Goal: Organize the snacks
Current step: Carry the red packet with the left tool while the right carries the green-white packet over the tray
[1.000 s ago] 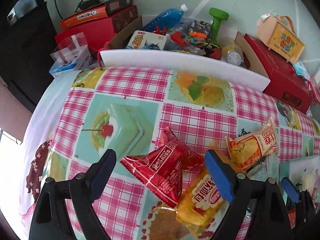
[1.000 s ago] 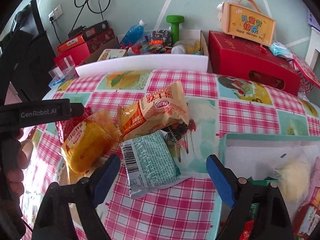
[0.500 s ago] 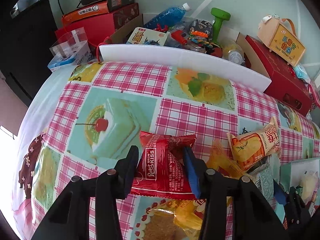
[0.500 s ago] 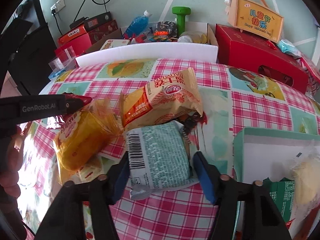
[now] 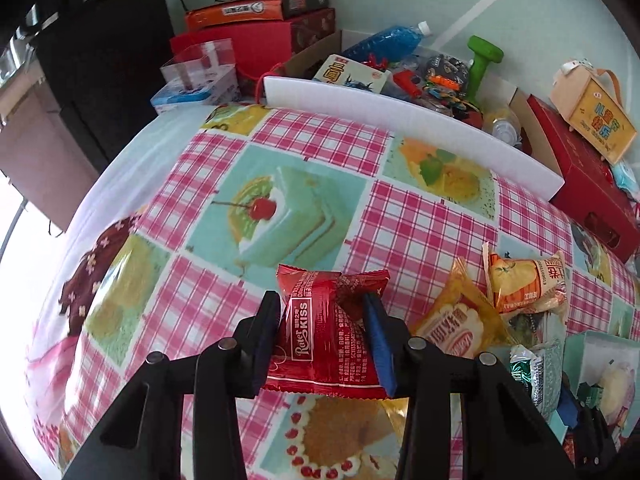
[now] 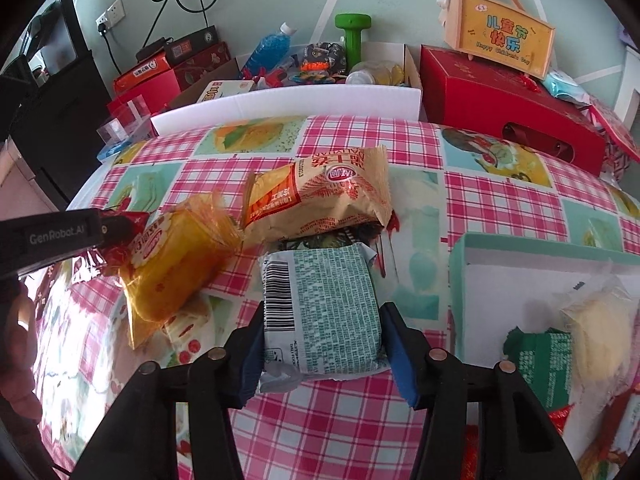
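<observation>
Snacks partly sorted, judging by the teal box (image 6: pixel 532 246) at the right of the surface (image 5: pixel 420 236), already holding a pale packet (image 6: pixel 596 324), a green packet (image 6: pixel 540 360) and some red wrappers at its lower corner, too cut off to count. Left on the checked cloth: four packets. Left tool (image 5: pixel 322 326) closing on the red packet (image 5: pixel 326 340), pads pressing its sides, packet low over the cloth or resting on it, hard to tell which. Right tool (image 6: pixel 320 344) closing on the grey-green packet (image 6: pixel 320 304), pads against both edges, packet apparently lying on the cloth just left of the box. Untouched so far: one yellow packet (image 6: pixel 176 264) and one tan packet (image 6: pixel 320 196), lying beside each other. Two tools, two grasps, one box.
</observation>
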